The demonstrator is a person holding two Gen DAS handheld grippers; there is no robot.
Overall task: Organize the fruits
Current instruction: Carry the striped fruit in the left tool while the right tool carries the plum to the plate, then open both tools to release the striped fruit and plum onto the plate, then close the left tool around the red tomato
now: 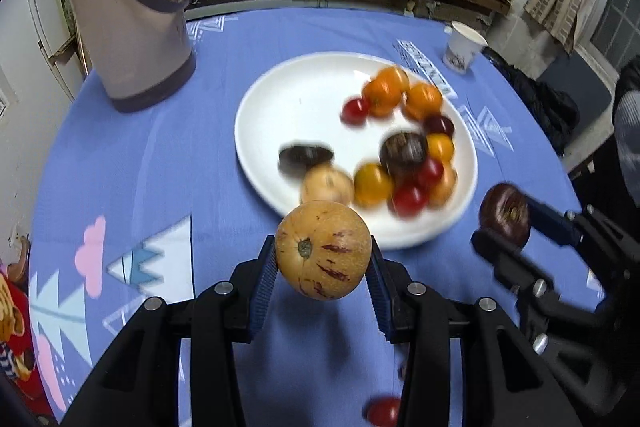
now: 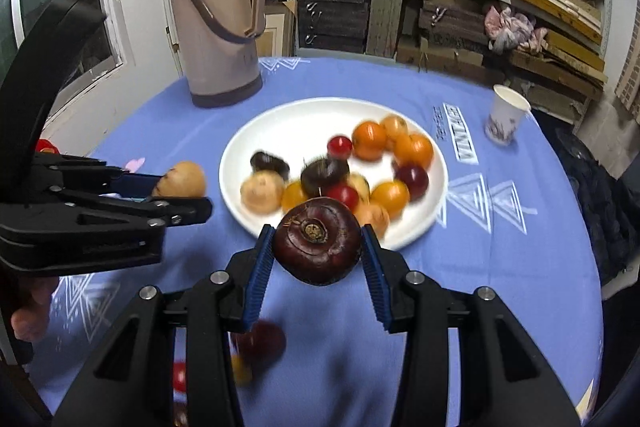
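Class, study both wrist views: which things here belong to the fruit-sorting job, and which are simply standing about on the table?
Part of the job: left gripper holding the tan striped fruit; right gripper holding the dark purple fruit; white plate of mixed fruits; loose red fruit on the cloth.

Just standing about: thermos; paper cup.

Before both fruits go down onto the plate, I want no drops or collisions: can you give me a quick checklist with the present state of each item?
1. Left claw clamped on the tan purple-streaked fruit: ok.
2. Right claw clamped on the dark maroon fruit: ok.
3. Both fruits lifted off the blue tablecloth: ok.
4. Bare space on the white plate: ok, its far left part is free.
5. The two claws apart from each other: ok.
6. Loose fruit on the cloth below the claws, such as the red tomato: not ok, some still lie off the plate.
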